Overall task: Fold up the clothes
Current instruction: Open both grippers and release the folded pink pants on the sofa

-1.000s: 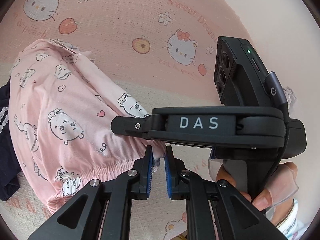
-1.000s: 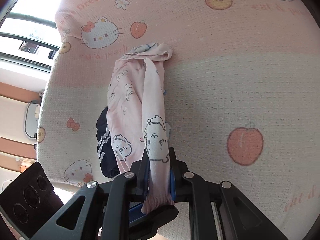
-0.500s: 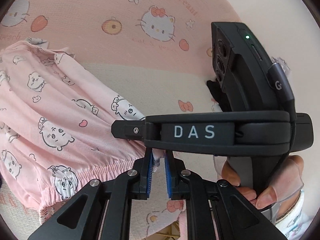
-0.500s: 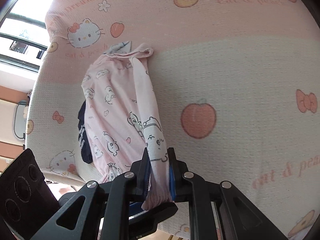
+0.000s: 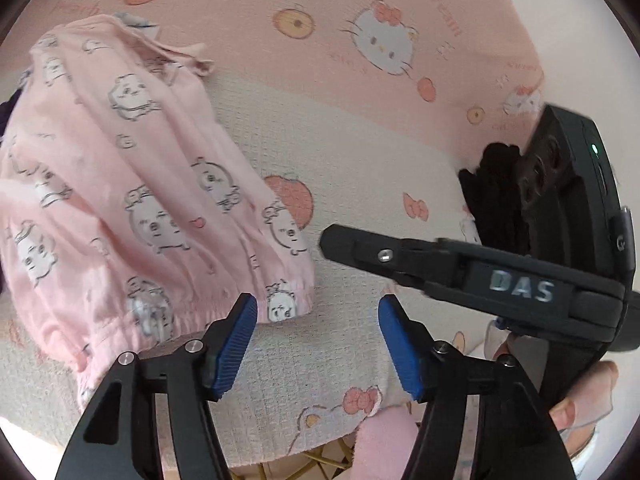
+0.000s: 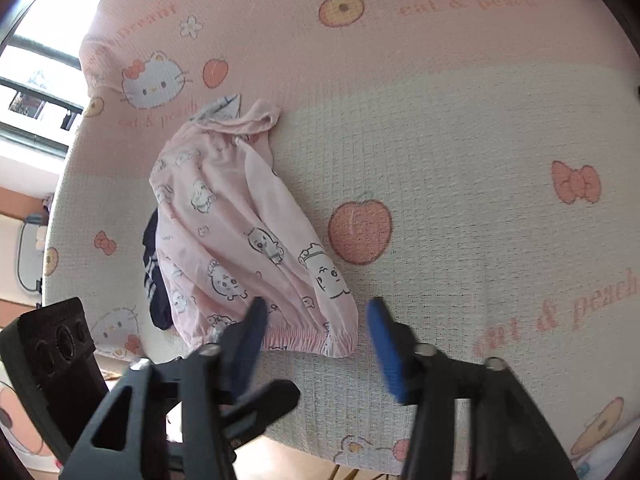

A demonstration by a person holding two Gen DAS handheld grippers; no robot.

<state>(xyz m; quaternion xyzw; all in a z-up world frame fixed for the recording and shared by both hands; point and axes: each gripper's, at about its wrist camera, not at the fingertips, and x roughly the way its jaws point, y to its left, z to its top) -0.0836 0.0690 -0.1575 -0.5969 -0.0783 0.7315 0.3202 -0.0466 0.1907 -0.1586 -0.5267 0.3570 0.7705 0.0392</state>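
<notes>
Pajamas (image 6: 248, 248) — just beyond open right gripper (image 6: 316, 344)

Left gripper (image 5: 316, 344): jaws spread wide, blue pads (image 5: 234, 346) facing each other, nothing between them.
Right gripper (image 6: 316, 348): jaws spread wide, holding nothing.
Right hand (image 5: 580, 404): fingers wrapped around its gripper's handle.

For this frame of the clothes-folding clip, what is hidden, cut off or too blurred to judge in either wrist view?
- Dark navy garment with white stripes: right wrist view, mostly under the pink cartoon-print pyjama garment; type unclear.
- Pyjama garment: left wrist view, left side cut by the frame edge.
- Black fabric item: left wrist view, partly behind the right gripper's black body; unidentifiable.
- Right gripper: right wrist view, open fingers motion-blurred.
- Left gripper: open and empty.
</notes>
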